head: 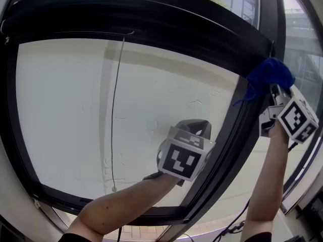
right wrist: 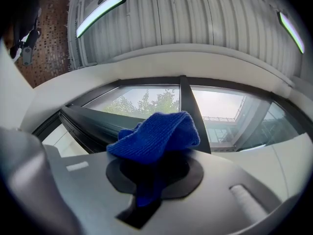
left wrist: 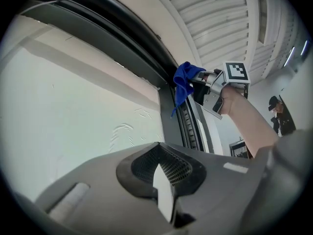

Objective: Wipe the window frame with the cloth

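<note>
A blue cloth (head: 270, 74) is pressed against the upper right corner of the black window frame (head: 151, 14). My right gripper (head: 273, 93) is shut on it, arm stretched up. In the right gripper view the cloth (right wrist: 156, 131) bulges out of the right gripper (right wrist: 154, 175) in front of the dark frame bars (right wrist: 188, 97). My left gripper (head: 194, 127) hovers lower, near the frame's vertical post (head: 237, 135), shut with nothing in it. The left gripper view shows the left gripper (left wrist: 164, 180), and beyond it the cloth (left wrist: 183, 80) and the right gripper (left wrist: 200, 84) at the frame (left wrist: 168, 116).
A thin pull cord (head: 117, 110) hangs down in front of the white pane (head: 60, 110). A person (left wrist: 281, 116) stands in the background to the right. Cables (head: 232, 228) lie near the bottom. Strip lights (right wrist: 100, 13) run along the ribbed ceiling.
</note>
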